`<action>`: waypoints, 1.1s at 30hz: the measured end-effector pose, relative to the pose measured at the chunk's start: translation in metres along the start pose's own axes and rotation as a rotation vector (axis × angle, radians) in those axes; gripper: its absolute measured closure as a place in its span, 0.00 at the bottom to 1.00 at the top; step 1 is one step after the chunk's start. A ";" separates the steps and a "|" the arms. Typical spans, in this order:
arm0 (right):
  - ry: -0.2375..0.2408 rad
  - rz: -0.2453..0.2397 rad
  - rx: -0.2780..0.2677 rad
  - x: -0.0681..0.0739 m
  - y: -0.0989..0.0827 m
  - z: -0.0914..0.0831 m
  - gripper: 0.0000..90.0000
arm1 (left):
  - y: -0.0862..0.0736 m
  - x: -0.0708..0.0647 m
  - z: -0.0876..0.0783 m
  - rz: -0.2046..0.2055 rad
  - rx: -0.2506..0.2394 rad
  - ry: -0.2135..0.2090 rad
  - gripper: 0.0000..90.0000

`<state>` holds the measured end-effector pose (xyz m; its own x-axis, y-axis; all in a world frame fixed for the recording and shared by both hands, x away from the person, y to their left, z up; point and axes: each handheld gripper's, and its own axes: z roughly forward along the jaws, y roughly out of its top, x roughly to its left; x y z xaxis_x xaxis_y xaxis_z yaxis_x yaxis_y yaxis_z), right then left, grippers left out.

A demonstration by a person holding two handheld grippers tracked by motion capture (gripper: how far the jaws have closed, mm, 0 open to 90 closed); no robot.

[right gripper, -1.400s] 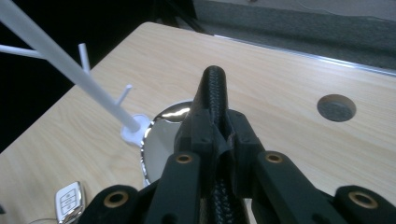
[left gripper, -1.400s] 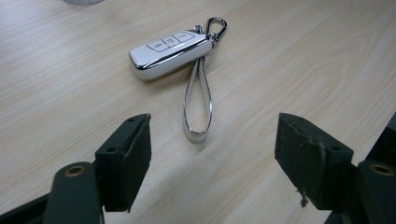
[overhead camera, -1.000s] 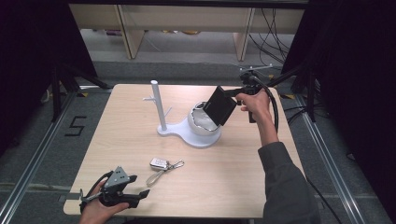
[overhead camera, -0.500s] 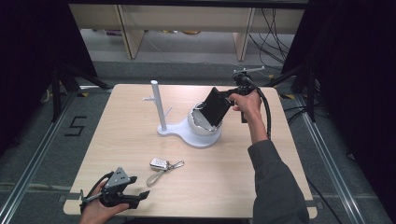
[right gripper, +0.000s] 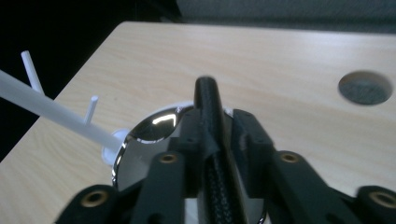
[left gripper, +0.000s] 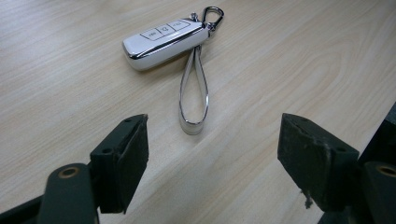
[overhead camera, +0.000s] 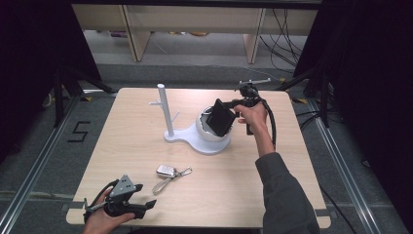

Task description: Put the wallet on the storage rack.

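My right gripper [overhead camera: 232, 111] is shut on a flat black wallet [overhead camera: 220, 118], which tilts over the white dish [overhead camera: 208, 138] of a stand with an upright pole [overhead camera: 164, 109]. Its jaws have just been opening, and the wallet [right gripper: 208, 116] still stands edge-on between the pads above the shiny dish [right gripper: 154, 133]. My left gripper [overhead camera: 146, 204] rests open at the table's near left corner. In the left gripper view its jaws stand wide apart [left gripper: 212, 144], aimed at a white key fob [left gripper: 163, 39] with a silver strap loop [left gripper: 194, 93]. The fob [overhead camera: 166, 171] lies flat on the table.
The wooden table [overhead camera: 122, 141] has a round hole [right gripper: 365, 87] near its far right corner. Small pegs stick out of the white pole [right gripper: 56, 112]. Wooden shelving [overhead camera: 131, 29] and cables stand on the floor beyond the far edge.
My right gripper has carried the wallet down and to the left, from beside the dish to over it. The left gripper and the key fob have stayed where they were.
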<state>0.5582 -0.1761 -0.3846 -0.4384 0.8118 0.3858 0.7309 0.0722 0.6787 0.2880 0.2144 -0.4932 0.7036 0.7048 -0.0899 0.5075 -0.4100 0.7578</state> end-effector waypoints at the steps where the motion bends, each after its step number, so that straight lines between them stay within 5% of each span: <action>1: -0.011 -0.039 -0.021 -0.002 0.001 -0.001 0.77 | 0.000 0.000 0.000 -0.002 0.001 0.001 0.27; 6: -0.106 -0.049 -0.037 0.003 -0.002 -0.019 0.58 | 0.000 0.001 -0.002 -0.003 0.009 0.006 0.27; 9: -0.121 -0.108 -0.053 0.000 -0.008 -0.034 0.53 | 0.000 0.002 -0.002 -0.011 0.001 0.007 0.27; 15: -0.068 -0.121 -0.082 -0.001 -0.033 -0.058 0.46 | 0.000 0.002 -0.002 -0.014 0.004 0.015 0.26; 20: -0.039 -0.182 -0.087 -0.003 -0.063 -0.071 0.43 | -0.001 0.002 -0.002 -0.018 0.003 0.015 0.26; 26: -0.010 -0.155 -0.065 0.001 -0.096 -0.076 0.40 | -0.002 0.005 -0.002 -0.025 -0.007 0.012 0.26; 33: 0.001 -0.158 -0.083 -0.002 -0.113 -0.076 0.36 | -0.003 0.005 0.000 -0.029 -0.004 0.019 0.25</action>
<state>0.4368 -0.2299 -0.4141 -0.5455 0.7932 0.2708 0.6072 0.1513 0.7800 0.2904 0.2194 -0.4957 0.6792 0.7272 -0.0998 0.5254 -0.3867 0.7579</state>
